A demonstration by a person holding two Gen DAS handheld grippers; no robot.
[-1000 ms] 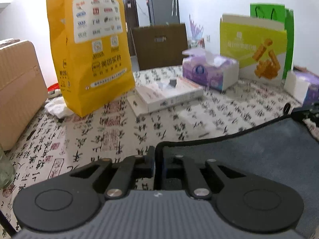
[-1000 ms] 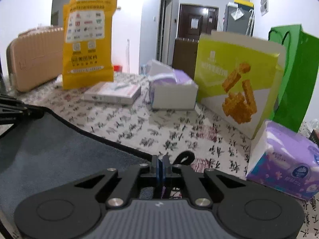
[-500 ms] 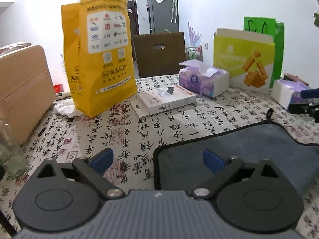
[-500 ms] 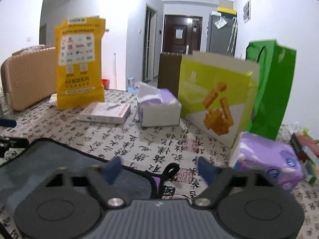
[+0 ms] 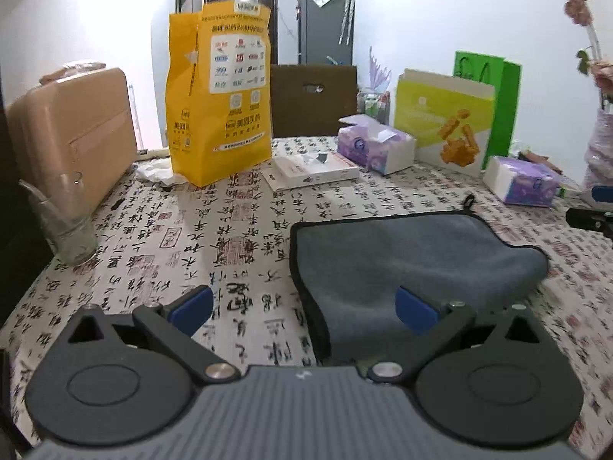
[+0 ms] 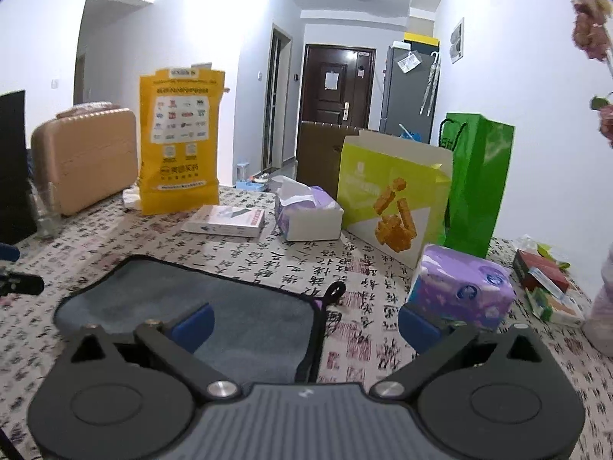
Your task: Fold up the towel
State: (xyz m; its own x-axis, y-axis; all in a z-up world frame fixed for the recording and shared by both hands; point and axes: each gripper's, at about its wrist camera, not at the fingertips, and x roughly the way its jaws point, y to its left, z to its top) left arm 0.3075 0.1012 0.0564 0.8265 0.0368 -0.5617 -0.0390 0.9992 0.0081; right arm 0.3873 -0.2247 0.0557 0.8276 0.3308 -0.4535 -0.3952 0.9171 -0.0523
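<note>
The worktop wears a white cloth printed with black calligraphy and red seals. On it the grey towel lies folded, its black-edged corner loop toward the far side. Behind stand a yellow bag, a flat white box, an open tissue box, a lime bag and a green bag. A glass stands at the left edge beside a tan case; a purple tissue pack lies at the right.

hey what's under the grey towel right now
The towel lies folded on the calligraphy-print tablecloth, which shows all around it. Its lower layer peeks out along the edges. Whatever else might lie beneath is covered. Both grippers are open, holding nothing.
</note>
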